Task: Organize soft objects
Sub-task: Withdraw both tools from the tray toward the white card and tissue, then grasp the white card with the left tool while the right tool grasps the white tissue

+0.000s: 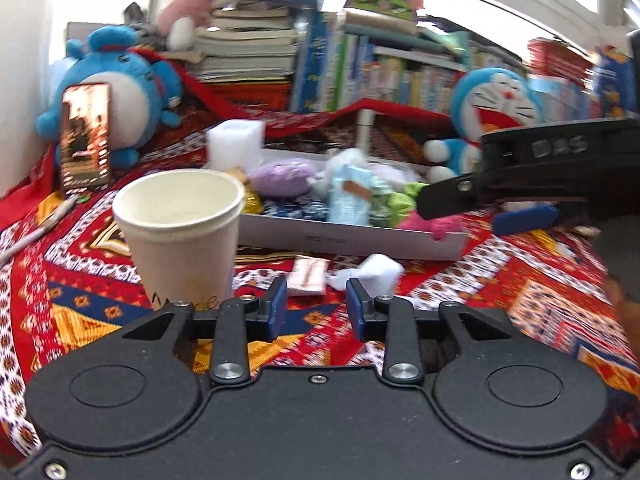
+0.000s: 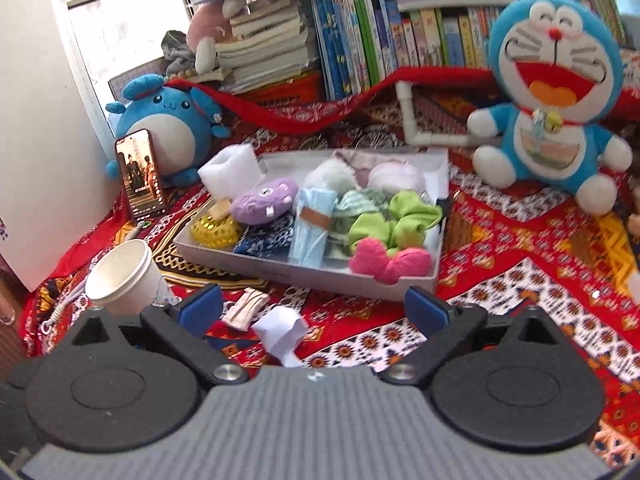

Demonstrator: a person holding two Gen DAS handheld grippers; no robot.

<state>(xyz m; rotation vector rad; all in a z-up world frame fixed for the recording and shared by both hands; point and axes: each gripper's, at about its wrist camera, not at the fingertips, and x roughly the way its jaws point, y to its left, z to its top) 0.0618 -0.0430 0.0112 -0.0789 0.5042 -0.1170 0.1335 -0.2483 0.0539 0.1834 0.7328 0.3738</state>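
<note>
Item: crumpled white tissue (image 2: 282,330), loose on patterned cloth (image 2: 520,280), near side of grey tray (image 2: 320,280) holding soft toys.
Left hand-held gripper (image 1: 316,306): narrowed, nothing held.
Right hand-held gripper (image 2: 314,308): wide, empty.
Advice: straddle tissue centrally, avoid paper cup (image 1: 180,224).

soft toys, scrunchies (image 2: 394,220) | heaped in grey tray (image 2: 304,274) | on patterned cloth
</note>
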